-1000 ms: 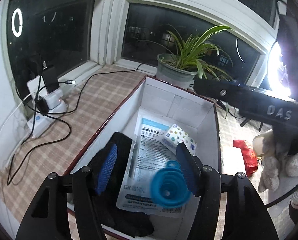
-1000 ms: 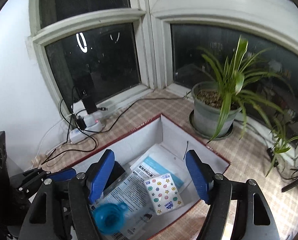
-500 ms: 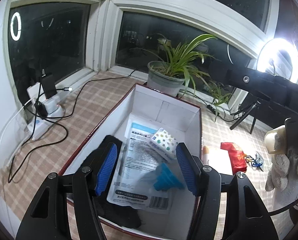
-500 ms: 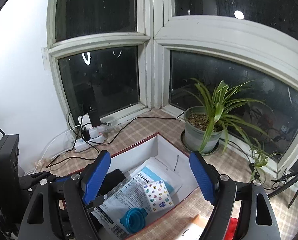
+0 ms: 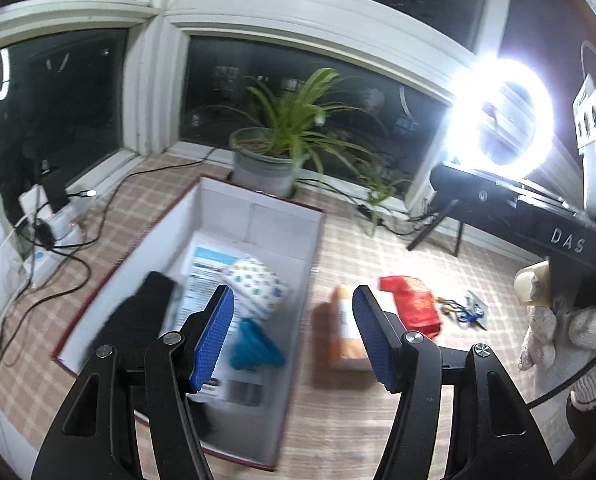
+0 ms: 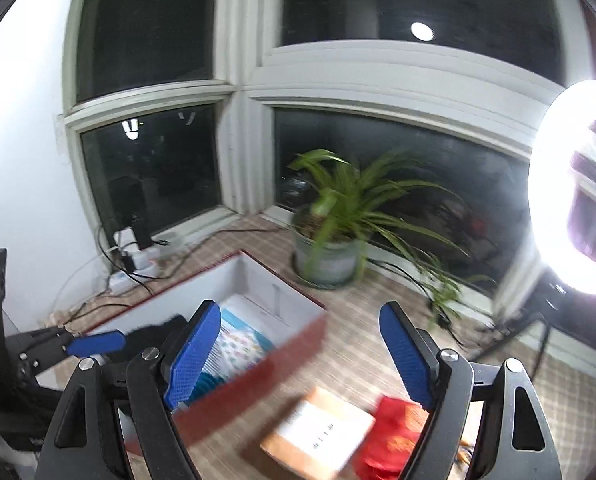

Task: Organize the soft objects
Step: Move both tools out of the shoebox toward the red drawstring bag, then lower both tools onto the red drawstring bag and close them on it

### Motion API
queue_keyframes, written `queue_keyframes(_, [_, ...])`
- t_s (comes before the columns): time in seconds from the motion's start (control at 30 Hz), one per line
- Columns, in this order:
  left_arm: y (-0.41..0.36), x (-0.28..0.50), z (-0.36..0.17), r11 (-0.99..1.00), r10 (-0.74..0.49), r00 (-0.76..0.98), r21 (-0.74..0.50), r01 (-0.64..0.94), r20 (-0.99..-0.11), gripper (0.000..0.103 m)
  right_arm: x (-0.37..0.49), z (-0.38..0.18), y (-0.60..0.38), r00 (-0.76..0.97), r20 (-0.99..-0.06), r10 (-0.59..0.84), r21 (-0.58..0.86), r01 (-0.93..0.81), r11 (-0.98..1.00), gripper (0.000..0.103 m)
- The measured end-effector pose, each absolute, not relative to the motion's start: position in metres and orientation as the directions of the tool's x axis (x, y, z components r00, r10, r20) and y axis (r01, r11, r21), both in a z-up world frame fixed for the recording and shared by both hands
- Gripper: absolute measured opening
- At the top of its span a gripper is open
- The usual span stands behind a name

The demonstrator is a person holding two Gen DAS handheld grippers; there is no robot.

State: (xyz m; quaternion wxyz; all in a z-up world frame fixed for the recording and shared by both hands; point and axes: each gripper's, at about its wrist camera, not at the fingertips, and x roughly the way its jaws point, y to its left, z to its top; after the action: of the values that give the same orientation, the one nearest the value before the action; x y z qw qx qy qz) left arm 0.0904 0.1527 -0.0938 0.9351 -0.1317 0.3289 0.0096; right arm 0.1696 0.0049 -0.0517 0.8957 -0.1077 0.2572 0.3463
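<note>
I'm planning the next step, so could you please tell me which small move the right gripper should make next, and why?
Probably lower the right gripper toward the red packet beside the orange parcel. Its jaws stand open and empty, and both items lie on the checked cloth outside the box.

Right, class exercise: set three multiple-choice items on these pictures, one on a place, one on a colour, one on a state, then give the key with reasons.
1. Where does the blue funnel lie?
A. inside the white box
B. on the mat beside the red packet
C. in the potted plant

2. What colour is the packet just right of the orange parcel?
A. green
B. red
C. black

3. How do the jaws of the right gripper stand?
A. shut on the parcel
B. shut on nothing
C. open, holding nothing

Key: 1 A, the funnel rests on the printed pouch in the box. 2 B, it is plainly red. 3 C, the pads stand wide apart with nothing between them.
</note>
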Motion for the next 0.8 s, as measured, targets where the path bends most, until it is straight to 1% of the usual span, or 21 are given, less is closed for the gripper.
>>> queue_keyframes(0.33, [0.093, 0.102, -0.105, 0.958, -0.176, 0.763, -0.285, -0.012, -0.622, 0.061, 0.198, -0.069, -0.109, 0.586, -0.614, 0.529, 0.12, -0.593, 0.796, 0.08])
queue_keyframes(0.4, [0.082, 0.108, -0.112, 0.955, -0.207, 0.746, -0.298, 0.012, -0.633, 0.061, 0.204, -0.074, -0.128, 0.572, -0.622, 0.535, 0.153, -0.582, 0.799, 0.08])
queue_keyframes(0.5, [0.068, 0.114, -0.122, 0.953, -0.221, 0.731, -0.301, 0.021, -0.646, 0.061, 0.214, -0.083, -0.154, 0.535, -0.642, 0.55, 0.216, -0.562, 0.799, 0.08])
queue_keyframes(0.67, [0.048, 0.125, -0.137, 0.945, -0.26, 0.701, -0.325, 0.042, -0.663, 0.061, 0.231, -0.106, -0.176, 0.488, -0.678, 0.55, 0.261, -0.539, 0.801, 0.08])
queue_keyframes(0.8, [0.026, 0.139, -0.147, 0.942, -0.292, 0.674, -0.328, 0.077, -0.678, 0.061, 0.251, -0.13, -0.186, 0.411, -0.699, 0.585, 0.345, -0.522, 0.78, 0.08])
